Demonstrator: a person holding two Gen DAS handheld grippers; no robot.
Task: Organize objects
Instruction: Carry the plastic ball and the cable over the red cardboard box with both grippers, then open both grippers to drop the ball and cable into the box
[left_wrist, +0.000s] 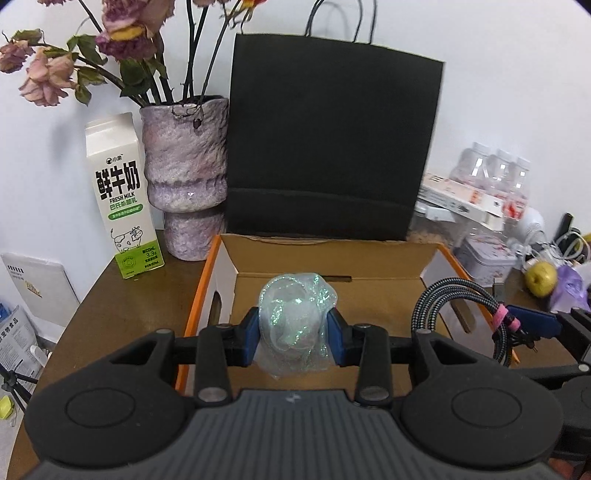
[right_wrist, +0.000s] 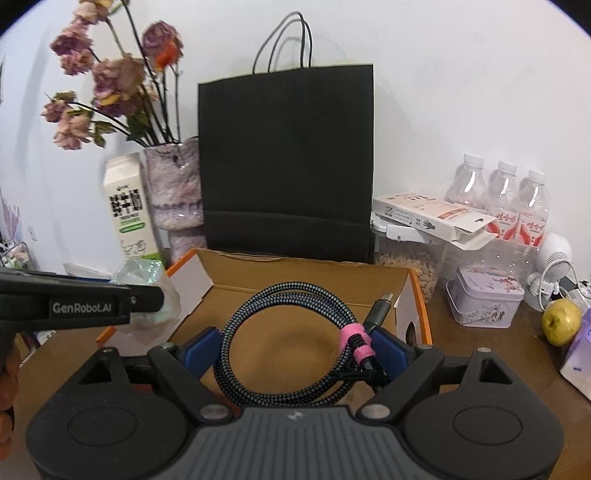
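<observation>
Milk carton reads "FRESH MILK", far left of left gripper pinching glittery crumpled film; right gripper, wide, clamps braided cable coil

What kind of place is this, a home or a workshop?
Probably a home, on a cluttered wooden table against a wall: a vase of dried flowers, a milk carton and water bottles suggest it.

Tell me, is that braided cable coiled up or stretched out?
Coiled. The braided cable forms a round loop bound by a pink strap, held between the right claw's blue pads above the open cardboard box.
</observation>
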